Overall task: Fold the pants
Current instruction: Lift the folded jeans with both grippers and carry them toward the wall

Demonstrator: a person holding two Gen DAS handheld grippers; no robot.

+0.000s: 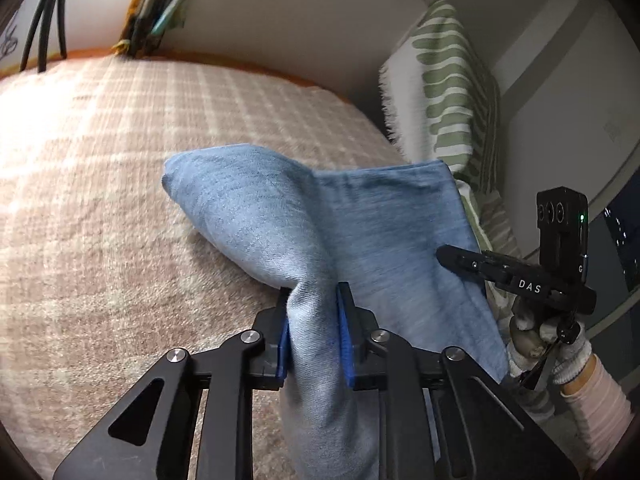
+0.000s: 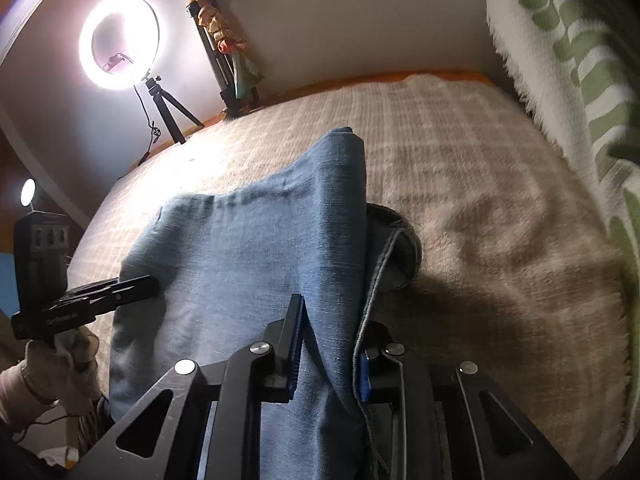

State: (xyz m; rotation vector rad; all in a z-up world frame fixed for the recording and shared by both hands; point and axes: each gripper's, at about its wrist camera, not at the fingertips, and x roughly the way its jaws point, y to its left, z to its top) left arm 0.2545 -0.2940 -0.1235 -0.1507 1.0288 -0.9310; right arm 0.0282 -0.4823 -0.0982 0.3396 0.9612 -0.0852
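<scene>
Draped across the pink-and-cream checked blanket [image 1: 120, 168] on the bed, the blue denim pants [image 1: 360, 220] hung in a raised sheet between the two grippers, their far end still resting on the blanket. In the left wrist view the cloth looked pale, washed blue, with a rounded fold bulging toward the left and a flat hemmed edge running across the top right. In the right wrist view the same pants [image 2: 260, 248] read darker, a faint line of stitching crossing the upper part, and a seamed edge with a lighter thread curled over at the right side beside a shadowed fold.

The left gripper [image 1: 314, 332] was closed almost fully, its blue pads [image 1: 345, 344] pinching a bunched gather of denim that rose between them and fell below toward the camera. The right gripper [image 2: 330, 354] was likewise nearly closed, with the cloth passing between its blue pads [image 2: 364, 376] and the seamed edge lying against the right-hand one. Each gripper appeared in the other's view, held by a gloved hand [image 2: 60, 364] at the side of the denim.

A green-and-white patterned pillow [image 1: 452, 92] stood at the bed's right edge near the wall. A lit ring light [image 2: 120, 42] on a small tripod stood beyond the far side of the bed.
</scene>
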